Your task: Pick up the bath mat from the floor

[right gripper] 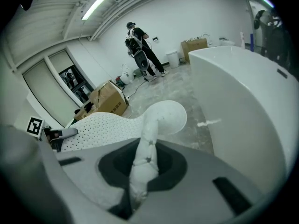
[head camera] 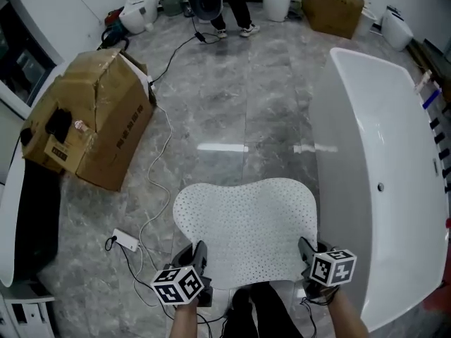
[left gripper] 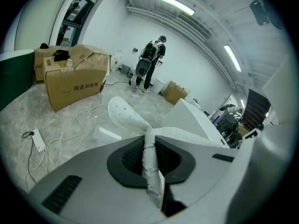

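The white perforated bath mat (head camera: 246,227) hangs stretched between my two grippers, lifted above the grey marble floor. My left gripper (head camera: 199,258) is shut on the mat's near left corner, and the pinched edge (left gripper: 150,157) runs through its jaws. My right gripper (head camera: 307,253) is shut on the near right corner, with the bunched mat edge (right gripper: 145,155) between its jaws. The mat's far lobes curve away from me in both gripper views.
A white bathtub (head camera: 384,153) stands along the right. A cardboard box (head camera: 91,122) sits at the left, with a white cable and power adapter (head camera: 125,240) trailing across the floor. A person (head camera: 225,2) stands at the far end near another box (head camera: 331,5) and toilets.
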A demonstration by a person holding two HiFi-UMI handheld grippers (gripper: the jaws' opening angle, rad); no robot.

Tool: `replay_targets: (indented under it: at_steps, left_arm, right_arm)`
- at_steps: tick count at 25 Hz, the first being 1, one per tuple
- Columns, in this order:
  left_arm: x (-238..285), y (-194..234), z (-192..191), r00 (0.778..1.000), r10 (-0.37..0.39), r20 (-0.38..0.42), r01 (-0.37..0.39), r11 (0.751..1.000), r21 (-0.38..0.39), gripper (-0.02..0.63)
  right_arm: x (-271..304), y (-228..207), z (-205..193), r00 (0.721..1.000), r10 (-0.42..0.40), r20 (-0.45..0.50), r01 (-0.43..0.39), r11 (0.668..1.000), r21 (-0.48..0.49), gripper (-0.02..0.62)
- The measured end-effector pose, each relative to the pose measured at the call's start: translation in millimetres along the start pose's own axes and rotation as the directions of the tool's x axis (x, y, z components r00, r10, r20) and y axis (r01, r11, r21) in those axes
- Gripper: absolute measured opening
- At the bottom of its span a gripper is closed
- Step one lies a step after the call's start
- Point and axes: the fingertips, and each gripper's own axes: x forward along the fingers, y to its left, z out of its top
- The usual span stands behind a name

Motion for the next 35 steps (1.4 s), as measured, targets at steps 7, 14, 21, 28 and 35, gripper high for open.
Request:
replay_targets:
  at_steps: [7,14,21,28,35]
  left_arm:
    - [-57,-56,61,0.997,-0.055,0.061,0.052,0.997,0.05,0.026]
    - [-102,-96,106,0.986,-0.099,0.132,0.087,0.991,0.099,0.027]
    - [-129,-121,132,0.974,-0.117,0.196,0.09,0.986,0.142,0.026]
    - [-148,-142,146,0.959,-0.15,0.24,0.109,0.978,0.178,0.028]
    - [-166,-152,154,0.947,-0.165,0.274,0.112,0.973,0.202,0.028]
  right_arm:
    - [-75,28,44,0.996,0.02,0.089,-0.022,0.999,0.025,0.025]
    - [-135,54,82,0.982,0.048,0.183,-0.049,0.999,-0.002,0.025]
    - [-177,72,110,0.961,0.071,0.269,-0.055,0.996,-0.065,0.025]
    - [-206,86,124,0.939,0.086,0.332,-0.057,0.994,-0.094,0.025]
    - [-226,98,130,0.925,0.098,0.366,-0.064,0.993,-0.104,0.025]
